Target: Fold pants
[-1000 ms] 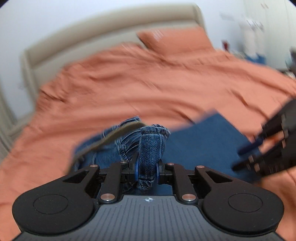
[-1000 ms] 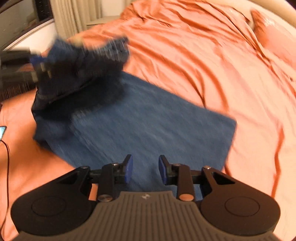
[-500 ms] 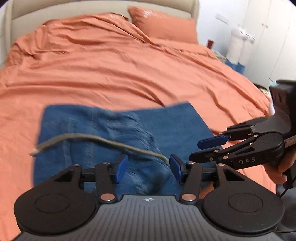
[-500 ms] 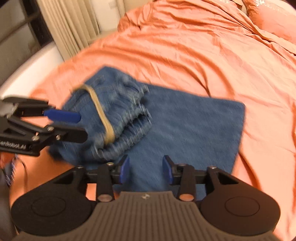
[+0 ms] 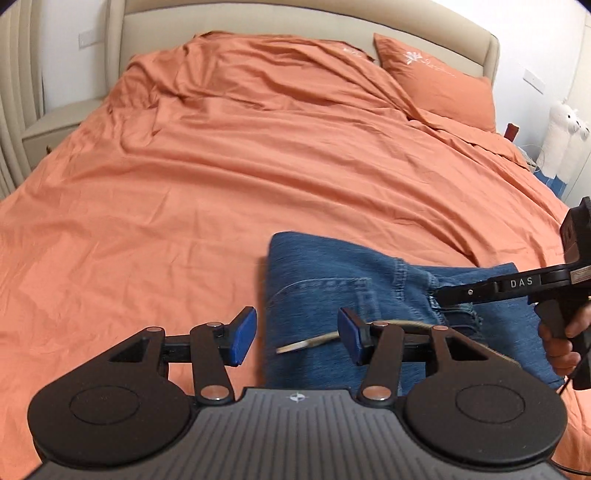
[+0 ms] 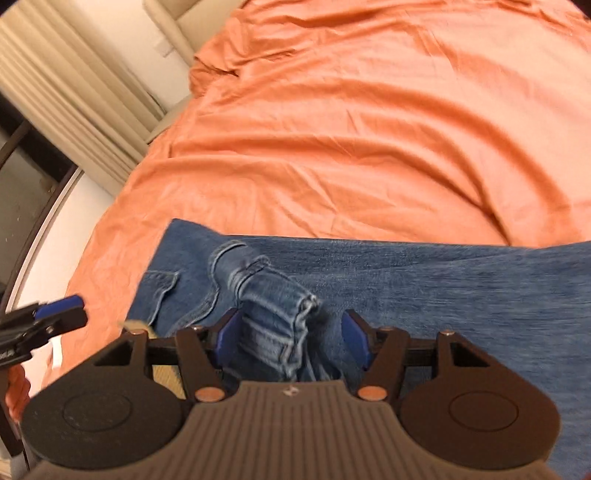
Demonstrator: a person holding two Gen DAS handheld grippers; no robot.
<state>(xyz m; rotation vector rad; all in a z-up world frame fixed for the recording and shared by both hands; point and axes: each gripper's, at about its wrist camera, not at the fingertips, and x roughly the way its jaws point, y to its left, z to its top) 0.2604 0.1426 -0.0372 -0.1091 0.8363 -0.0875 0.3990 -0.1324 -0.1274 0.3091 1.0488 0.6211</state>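
Observation:
Blue jeans (image 5: 332, 291) lie folded on the orange bed; they also show in the right wrist view (image 6: 424, 280). A tan belt (image 5: 314, 341) pokes out near the waistband. My left gripper (image 5: 297, 338) is open and empty, over the jeans' left edge. My right gripper (image 6: 291, 338) is open, its jaws standing either side of a bunched ridge of denim (image 6: 273, 310) without closing on it. In the left wrist view it (image 5: 443, 293) reaches in from the right over the jeans. The left gripper's blue fingertip (image 6: 61, 304) shows at the left of the right wrist view.
The orange bedsheet (image 5: 258, 155) is wrinkled and wide. An orange pillow (image 5: 439, 85) lies by the beige headboard (image 5: 295, 22). Plush toys (image 5: 561, 136) stand right of the bed. Curtains (image 6: 74, 81) hang at the left bed side.
My left gripper let go of the denim it held and drew back to the left. The jeans dropped flat onto the bed. My right gripper opened wider and moved onto the bunched denim.

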